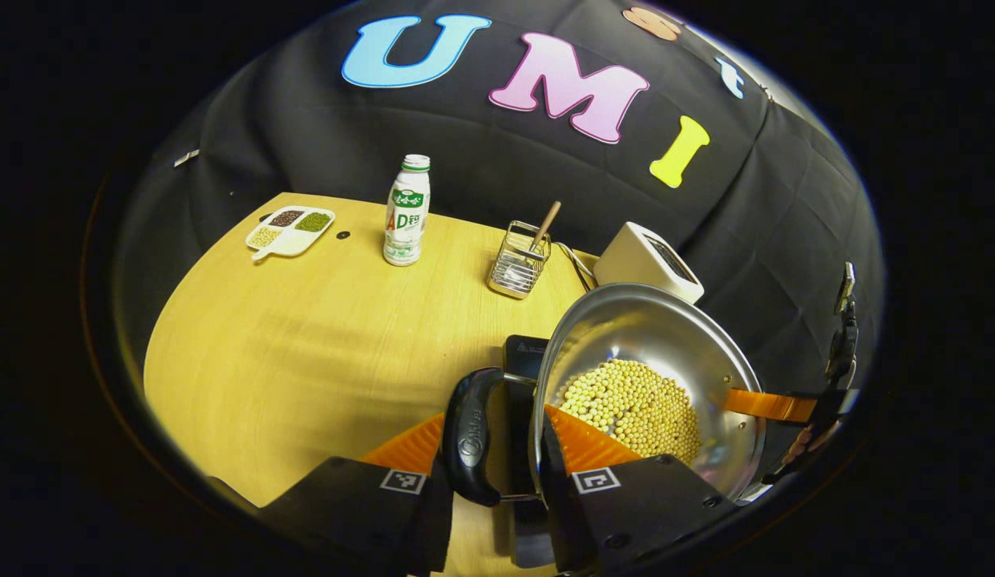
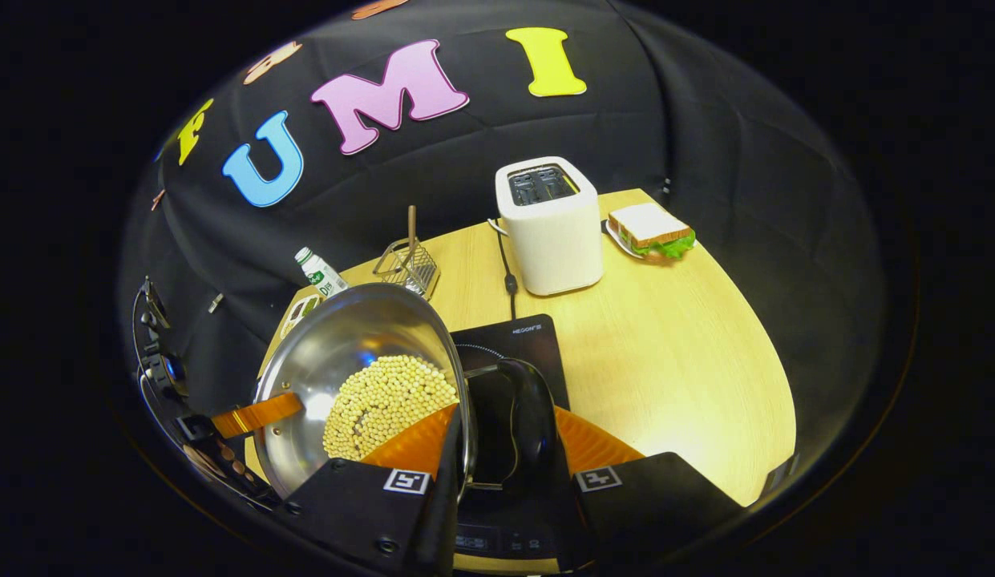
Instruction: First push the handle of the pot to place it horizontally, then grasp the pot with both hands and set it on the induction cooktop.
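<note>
Both grippers' jaws clamp the pot's (image 1: 649, 377) side handles; tilting could spill beans (image 1: 633, 405) at 6 o'clock.

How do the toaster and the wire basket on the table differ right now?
The toaster is a solid white box with two slots on top; the wire basket is open metal mesh. The toaster is the larger. The wire basket holds a wooden stick standing up out of it, while nothing shows sticking out of the toaster's slots. Both stand upright near the table's back edge.
</note>
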{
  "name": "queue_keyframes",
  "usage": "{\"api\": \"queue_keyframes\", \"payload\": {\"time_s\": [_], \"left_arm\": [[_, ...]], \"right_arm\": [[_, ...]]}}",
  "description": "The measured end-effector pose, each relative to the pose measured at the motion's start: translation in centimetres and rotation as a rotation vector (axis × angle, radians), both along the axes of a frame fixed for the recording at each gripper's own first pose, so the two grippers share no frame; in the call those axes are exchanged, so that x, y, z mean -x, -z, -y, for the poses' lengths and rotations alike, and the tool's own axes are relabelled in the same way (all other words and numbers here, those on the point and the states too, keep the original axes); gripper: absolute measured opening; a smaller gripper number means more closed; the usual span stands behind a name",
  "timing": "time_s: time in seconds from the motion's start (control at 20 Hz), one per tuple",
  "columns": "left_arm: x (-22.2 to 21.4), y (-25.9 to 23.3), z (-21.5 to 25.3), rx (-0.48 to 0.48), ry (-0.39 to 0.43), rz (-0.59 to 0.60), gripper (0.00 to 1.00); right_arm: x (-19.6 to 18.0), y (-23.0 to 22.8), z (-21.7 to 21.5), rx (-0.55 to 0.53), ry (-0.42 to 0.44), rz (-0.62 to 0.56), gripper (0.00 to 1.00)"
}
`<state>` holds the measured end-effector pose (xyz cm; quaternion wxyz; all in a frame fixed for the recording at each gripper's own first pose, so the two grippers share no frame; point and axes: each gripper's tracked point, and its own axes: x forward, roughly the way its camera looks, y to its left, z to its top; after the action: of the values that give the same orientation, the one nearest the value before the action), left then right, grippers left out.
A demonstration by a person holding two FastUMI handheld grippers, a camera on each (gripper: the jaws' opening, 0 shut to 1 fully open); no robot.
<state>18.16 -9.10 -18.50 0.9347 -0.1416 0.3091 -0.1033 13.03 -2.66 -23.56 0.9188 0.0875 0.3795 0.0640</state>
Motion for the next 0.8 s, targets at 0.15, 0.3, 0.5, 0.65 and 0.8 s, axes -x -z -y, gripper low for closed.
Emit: {"api": "queue_keyframes", "payload": {"time_s": [0.15,0.3,0.5,0.65,0.8], "left_arm": [[-1.3,1.0,1.5,0.001,-0.014,0.005,0.51],[-2.3,2.3,2.7,0.001,-0.025,0.003,0.51],[-3.4,3.5,3.3,-0.004,-0.031,-0.003,0.51],[-4.1,4.1,3.6,-0.011,-0.034,-0.015,0.51],[-4.8,4.4,3.6,-0.015,-0.028,-0.009,0.52]], "right_arm": [[-1.6,1.1,1.4,0.004,-0.013,-0.002,0.51],[-2.6,2.6,2.4,0.008,-0.015,-0.019,0.51],[-3.3,4.1,3.0,0.012,-0.020,-0.048,0.51],[-4.1,5.2,3.2,0.004,-0.013,-0.066,0.51],[-4.6,5.9,3.1,-0.007,-0.014,-0.074,0.51]]}}
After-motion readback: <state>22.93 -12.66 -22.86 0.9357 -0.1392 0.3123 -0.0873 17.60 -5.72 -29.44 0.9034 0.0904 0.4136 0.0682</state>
